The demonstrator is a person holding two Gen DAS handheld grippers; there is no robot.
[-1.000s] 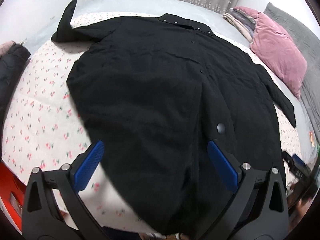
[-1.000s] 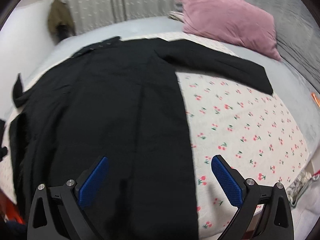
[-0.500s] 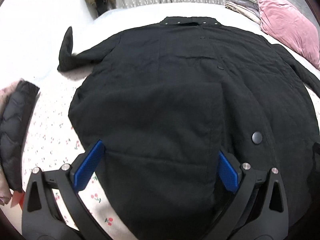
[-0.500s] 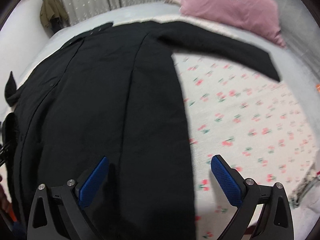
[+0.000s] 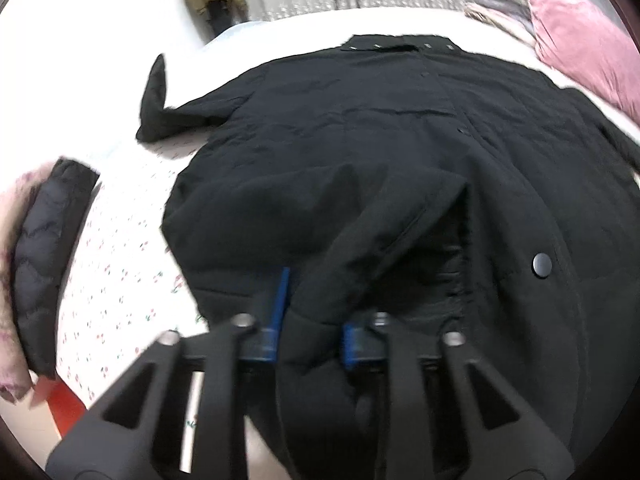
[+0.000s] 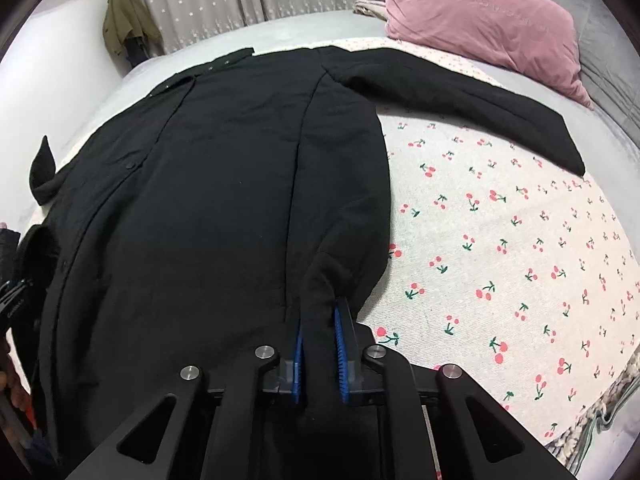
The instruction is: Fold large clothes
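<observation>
A long black coat (image 5: 360, 128) lies spread face up on the bed, collar at the far end, sleeves out to both sides. It also fills the right wrist view (image 6: 224, 184). My left gripper (image 5: 316, 308) is shut on the coat's hem near its left front panel and lifts a ridge of cloth. My right gripper (image 6: 318, 344) is shut on the hem at the coat's right edge, with a fold pinched between the blue pads. The right sleeve (image 6: 472, 104) lies stretched across the sheet.
The bed has a cherry-print sheet (image 6: 520, 248). A pink pillow (image 6: 472, 16) and folded clothes lie at the far right. A folded dark quilted garment (image 5: 44, 256) lies at the left edge. An olive jacket (image 6: 124, 24) hangs by the curtain.
Both grippers were open above the coat's hem. Both have since closed on the hem cloth, and the cloth has bunched up between the pads.
</observation>
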